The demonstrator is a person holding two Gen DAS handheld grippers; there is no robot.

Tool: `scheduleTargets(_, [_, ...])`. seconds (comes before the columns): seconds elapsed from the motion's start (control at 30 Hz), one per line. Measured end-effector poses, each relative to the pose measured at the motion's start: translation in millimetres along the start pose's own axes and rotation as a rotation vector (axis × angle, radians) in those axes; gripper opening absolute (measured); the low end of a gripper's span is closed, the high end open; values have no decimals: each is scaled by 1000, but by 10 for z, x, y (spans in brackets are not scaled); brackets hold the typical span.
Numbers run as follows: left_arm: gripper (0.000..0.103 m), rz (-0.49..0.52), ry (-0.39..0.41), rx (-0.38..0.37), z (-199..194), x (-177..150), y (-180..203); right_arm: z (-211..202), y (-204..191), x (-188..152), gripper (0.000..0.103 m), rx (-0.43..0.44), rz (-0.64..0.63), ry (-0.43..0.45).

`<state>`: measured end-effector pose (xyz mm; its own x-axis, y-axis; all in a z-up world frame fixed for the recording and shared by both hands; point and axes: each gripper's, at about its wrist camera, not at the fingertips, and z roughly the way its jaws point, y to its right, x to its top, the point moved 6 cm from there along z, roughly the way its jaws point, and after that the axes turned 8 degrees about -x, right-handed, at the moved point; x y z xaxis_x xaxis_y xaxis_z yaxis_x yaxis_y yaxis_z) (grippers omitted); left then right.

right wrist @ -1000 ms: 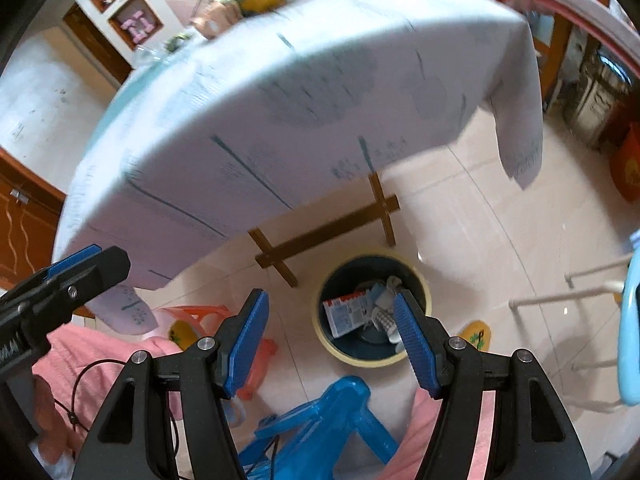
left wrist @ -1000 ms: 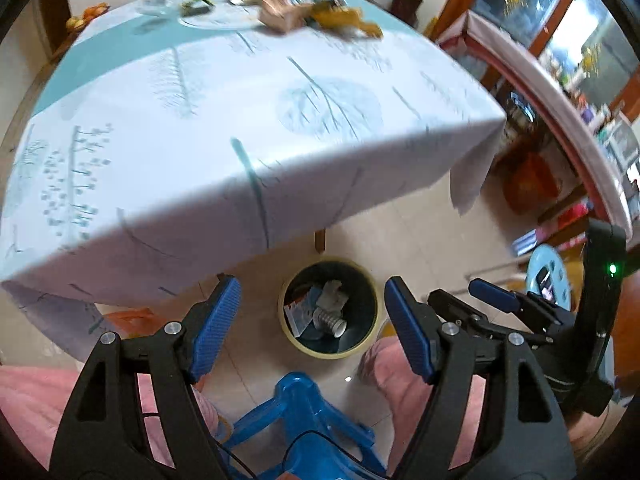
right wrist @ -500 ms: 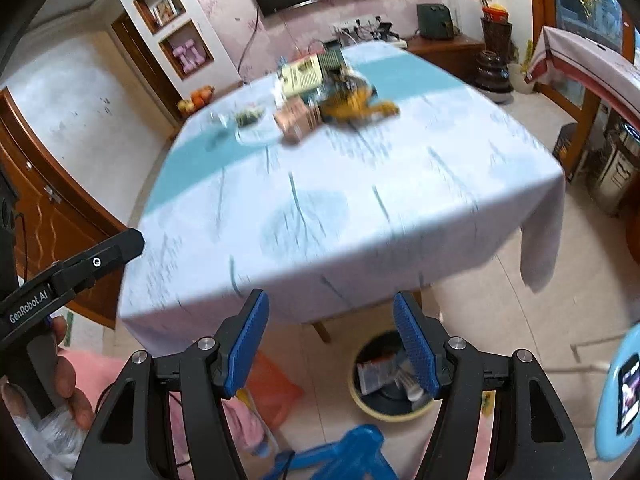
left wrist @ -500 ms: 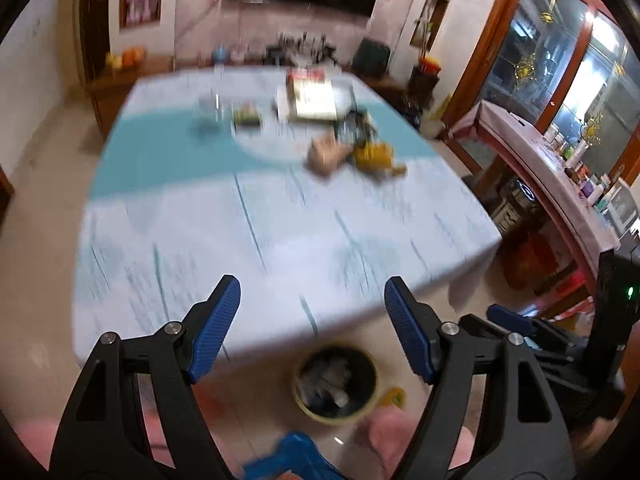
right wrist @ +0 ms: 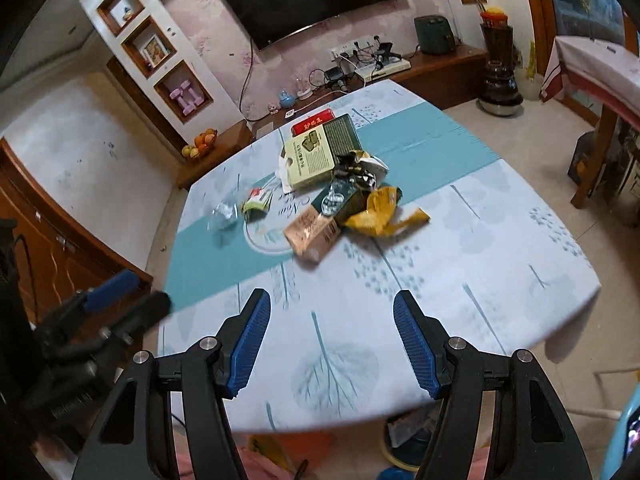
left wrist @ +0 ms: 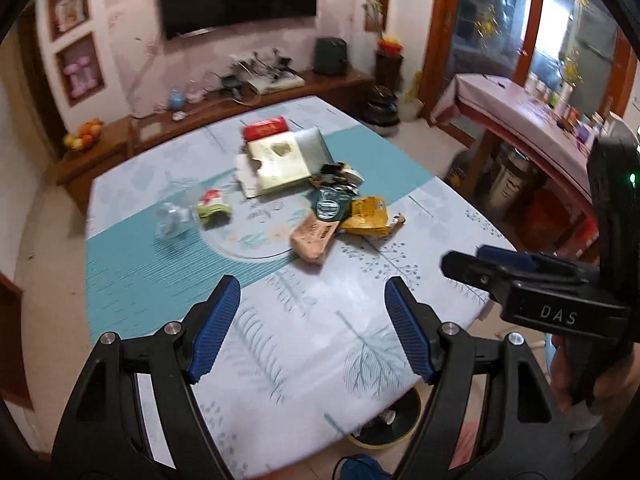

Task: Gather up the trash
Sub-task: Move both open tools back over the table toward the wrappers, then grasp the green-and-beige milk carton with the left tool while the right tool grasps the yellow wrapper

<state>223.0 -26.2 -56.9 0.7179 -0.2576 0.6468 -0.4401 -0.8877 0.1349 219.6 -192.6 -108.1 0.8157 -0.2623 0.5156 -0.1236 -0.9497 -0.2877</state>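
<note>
left claw (left wrist: 312, 328): jaws apart, empty | right claw (right wrist: 332, 344): jaws apart, empty

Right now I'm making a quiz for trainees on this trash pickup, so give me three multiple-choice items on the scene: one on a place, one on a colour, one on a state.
1. Where is the trash bin?
A. On the floor, partly under the table's near edge
B. On the tabletop
C. On the wooden sideboard

2. What colour is the crumpled wrapper on the right of the litter pile?
A. Red
B. Yellow
C. Purple

3. How do the right tongs stand?
A. Shut on the wrapper
B. Shut on the tan carton
C. Open, with nothing between them

Answers:
1 A: the bin's rim peeks out below the tablecloth in both views.
2 B: the wrapper shows yellow beside the tan carton.
3 C: only bare cloth shows between the blue pads, and the left tongs stand the same.
</note>
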Motion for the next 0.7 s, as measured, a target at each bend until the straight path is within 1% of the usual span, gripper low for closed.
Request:
scheduleTargets(0.1, [72,3,-66,-57,404,122,-30,233,16,151,66,4,23,-12])
scheduleTargets(0.17, [72,3,-98,-72,657,162,-52,406,54,220,66,12,50,-32])
scheduleTargets(0.2, [72,3,-115,-78,819,202,-83,508,85,263,64,21,73,-45])
scheduleTargets(0.3, [72,15,-171,-63,1212,233,-157,748,220,327,64,53,154,-72])
scheduleTargets(0.4, [72,33,-206,-26,1549,230,-240,969,347,378,64,59,219,-91])
scheduleTargets(0.5, [72,26,-240,-18,1825,216,-316,1210,449,408,64,61,276,-123])
scheduleTargets(0.53, [70,28,-250,-13,1916,206,-335,1302,483,426,64,62,295,-133])
scheduleTargets(0.63, [69,39,-277,-12,2121,207,-358,1518,564,439,62,64,351,-162])
scheduleTargets(0.7, [69,44,-289,-9,2234,217,-374,1671,611,444,61,81,400,-186])
